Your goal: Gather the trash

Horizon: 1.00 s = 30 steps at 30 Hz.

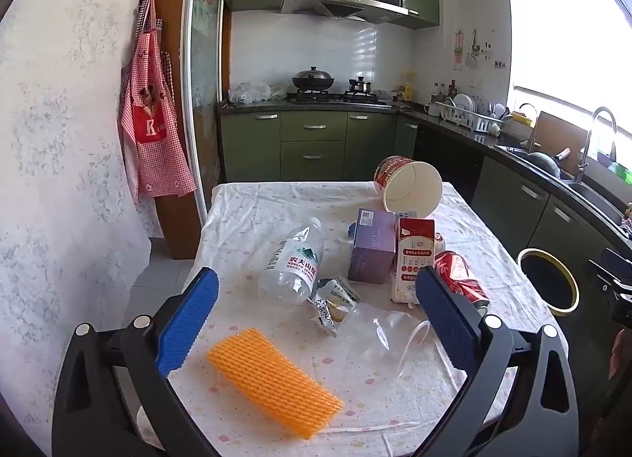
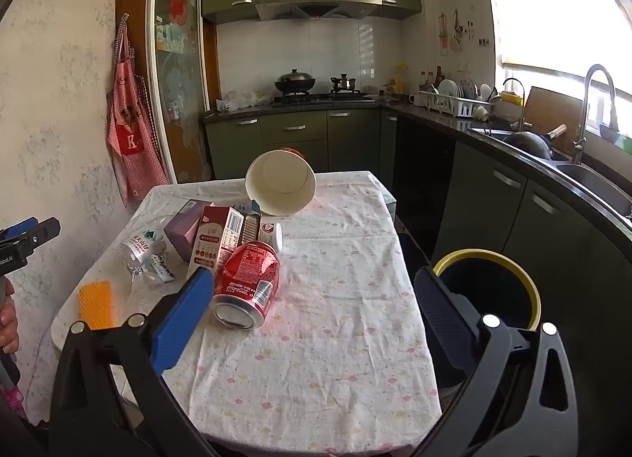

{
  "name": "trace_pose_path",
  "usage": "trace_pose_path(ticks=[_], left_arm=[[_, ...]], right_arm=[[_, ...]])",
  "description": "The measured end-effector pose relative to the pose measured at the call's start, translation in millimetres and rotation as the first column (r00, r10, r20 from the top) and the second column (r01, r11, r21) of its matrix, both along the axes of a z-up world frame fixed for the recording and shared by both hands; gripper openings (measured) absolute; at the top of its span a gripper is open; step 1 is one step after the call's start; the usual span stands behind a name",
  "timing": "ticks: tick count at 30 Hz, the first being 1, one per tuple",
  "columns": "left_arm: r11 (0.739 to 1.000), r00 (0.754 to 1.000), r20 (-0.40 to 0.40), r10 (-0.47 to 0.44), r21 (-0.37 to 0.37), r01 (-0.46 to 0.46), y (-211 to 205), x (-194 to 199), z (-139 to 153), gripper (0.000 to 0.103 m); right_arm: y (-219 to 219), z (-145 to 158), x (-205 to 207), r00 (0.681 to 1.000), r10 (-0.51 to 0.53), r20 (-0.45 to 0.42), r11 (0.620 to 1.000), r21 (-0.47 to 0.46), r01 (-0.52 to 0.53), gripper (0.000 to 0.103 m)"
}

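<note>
Both tongs stood wide and held nothing. The left gripper (image 1: 316,322) hung over the lower part of its frame, above an orange foam net (image 1: 274,376) and a clear plastic cup (image 1: 389,332) lying on its side. The right gripper (image 2: 312,315) spanned the lower middle of its frame, its left pad just beside a dented red can (image 2: 249,285).

The trash lay gathered toward the left of the table (image 2: 335,338) in the right view: the can, a crushed water bottle (image 1: 292,259), a foil wrapper (image 1: 331,305), a red-and-white carton (image 1: 412,259), a purple box (image 1: 373,245) and, further up the frame, a paper bowl (image 2: 281,188) tipped on its side. All of it looked light. The can seemed stiff enough to pinch across its body, though smooth and rounded, so it might roll. The bottle and cup would likely buckle and slip; a hold near the bottle's neck or over the cup's rim seemed safer. The foam net looked soft and easy to squeeze anywhere. The bowl's thin wall seemed the natural place to grip.

The bin (image 2: 489,291), black with a yellow rim, stood open at the lower right, just off the table's edge. The cloth between can and bin lay bare, leaving room to carry things across; the cabinets at far right stood close behind the bin.
</note>
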<state>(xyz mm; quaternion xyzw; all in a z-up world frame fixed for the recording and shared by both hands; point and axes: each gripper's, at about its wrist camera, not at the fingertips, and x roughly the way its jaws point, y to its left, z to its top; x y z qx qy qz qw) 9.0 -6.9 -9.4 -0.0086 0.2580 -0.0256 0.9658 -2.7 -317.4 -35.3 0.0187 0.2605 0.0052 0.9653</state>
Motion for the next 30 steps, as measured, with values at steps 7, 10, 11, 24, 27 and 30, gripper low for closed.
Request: trace_pose_path(ticks=[7,10,11,24,27,30], left_arm=[[1.000,1.000,0.005,-0.007,-0.006,0.007,-2,-1,3,0.098],[1.000,1.000,0.013,-0.003,-0.006,0.003,-1,-2,5,0.098],[1.000,1.000,0.015,-0.001,-0.007,0.001,-1,-4,6,0.098],[1.000,1.000,0.014,0.001,-0.008,-0.001,1,-4,5,0.098],[1.000,1.000,0.011,0.001,-0.008,-0.001,1,-4,5,0.098],[1.000,1.000,0.010,0.001,-0.008,-0.001,1,-4,5,0.098]], right_arm=[[-1,-2,2,1.000,0.000,-0.016,1.000,0.003,0.000,0.097],[-2,0,2,1.000,0.001,-0.018,1.000,0.007,-0.001,0.097],[-3,2,1,1.000,0.001,-0.020,1.000,0.008,-0.001,0.097],[-4,-5,3,1.000,-0.003,-0.021,1.000,0.013,0.003,0.097],[-4,-7,3,1.000,-0.002,-0.022,1.000,0.014,0.003,0.097],[-5,-5,4,1.000,-0.004,-0.023,1.000,0.017,0.005,0.097]])
